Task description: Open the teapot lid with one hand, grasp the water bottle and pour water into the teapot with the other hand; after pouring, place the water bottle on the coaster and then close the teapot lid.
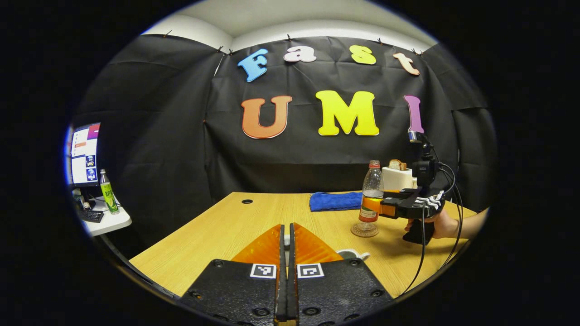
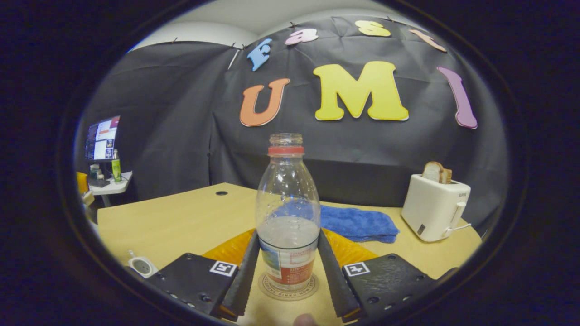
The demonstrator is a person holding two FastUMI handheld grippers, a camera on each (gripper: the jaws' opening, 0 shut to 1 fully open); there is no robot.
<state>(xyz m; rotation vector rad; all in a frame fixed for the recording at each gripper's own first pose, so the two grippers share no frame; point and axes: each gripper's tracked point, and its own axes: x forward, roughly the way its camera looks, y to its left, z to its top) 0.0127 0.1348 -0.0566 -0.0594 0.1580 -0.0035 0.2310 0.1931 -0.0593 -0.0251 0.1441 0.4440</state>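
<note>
Clear bottle [image 2: 287, 213] between right tool [image 2: 288, 265] fingers (upright)

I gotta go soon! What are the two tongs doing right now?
Left tongs: closed, holding something I can't make out.
Right tongs: around the water bottle on its coaster; squeezing it? Cannot tell.

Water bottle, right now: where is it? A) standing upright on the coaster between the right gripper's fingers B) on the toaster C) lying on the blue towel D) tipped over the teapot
A: the water bottle stands upright on the coaster, with the right gripper fingers on either side of it.
</note>
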